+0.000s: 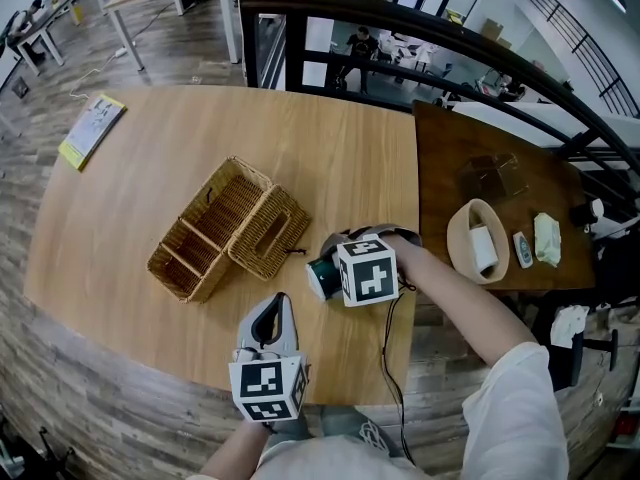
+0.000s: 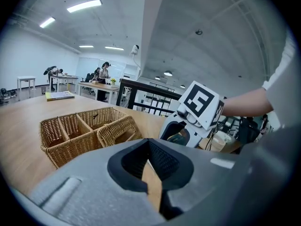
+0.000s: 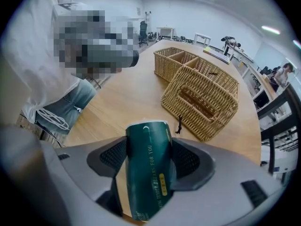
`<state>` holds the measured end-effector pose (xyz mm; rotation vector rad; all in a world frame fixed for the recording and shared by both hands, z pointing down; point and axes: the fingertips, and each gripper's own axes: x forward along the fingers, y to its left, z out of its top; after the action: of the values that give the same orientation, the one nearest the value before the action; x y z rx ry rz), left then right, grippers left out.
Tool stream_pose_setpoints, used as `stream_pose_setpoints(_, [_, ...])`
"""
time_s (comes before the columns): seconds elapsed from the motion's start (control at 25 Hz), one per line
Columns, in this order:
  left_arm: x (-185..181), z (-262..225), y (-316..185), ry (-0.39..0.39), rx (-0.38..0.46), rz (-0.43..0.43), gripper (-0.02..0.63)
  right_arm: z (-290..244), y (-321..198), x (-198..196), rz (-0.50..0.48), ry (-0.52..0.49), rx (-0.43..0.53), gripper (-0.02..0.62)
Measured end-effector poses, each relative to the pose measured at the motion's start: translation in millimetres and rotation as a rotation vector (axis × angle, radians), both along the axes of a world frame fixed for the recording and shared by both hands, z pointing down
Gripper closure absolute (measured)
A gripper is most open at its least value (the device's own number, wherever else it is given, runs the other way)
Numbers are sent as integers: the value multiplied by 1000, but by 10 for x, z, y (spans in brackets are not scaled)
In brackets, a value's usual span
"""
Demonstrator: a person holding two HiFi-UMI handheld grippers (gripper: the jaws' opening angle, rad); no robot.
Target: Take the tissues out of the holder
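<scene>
Clamping green tissue pack (image 3: 148, 168), right fingers (image 3: 109, 158) over wooden office table (image 1: 150, 168) — left fingers (image 2: 129, 166) closed.

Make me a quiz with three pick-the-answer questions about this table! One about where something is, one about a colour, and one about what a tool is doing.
1. Where does the wicker holder sit?
A) on the floor
B) on the dark side table
C) on the light wooden table

2. What colour is the tissue pack?
A) dark green
B) red
C) yellow

3. What is the right tool doing?
A) hanging open and empty
B) clamped on the tissue pack
C) lying flat on the floor

Answers:
1 C, the head view shows it on the light wooden table beside the basket.
2 A, its wrapper is green in the right gripper view.
3 B, both jaws press the pack's sides.
</scene>
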<state>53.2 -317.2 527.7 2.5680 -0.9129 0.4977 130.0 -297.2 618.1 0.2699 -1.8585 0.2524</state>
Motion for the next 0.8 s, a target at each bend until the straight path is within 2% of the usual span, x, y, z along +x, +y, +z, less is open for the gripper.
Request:
stream_pose_setpoints(0.28, [5,-9,5,1,-4,10,620,37,-4,-8,5,7,-1,295])
stream_pose_setpoints(0.56, [-35,-43,-26,0,-1,15,620,73,-23,0,34,12,-1,252])
stream_pose_setpoints(0.8, [-36,-83,-32,0,2,21,620,-37,-111,-4,95,2,64,246])
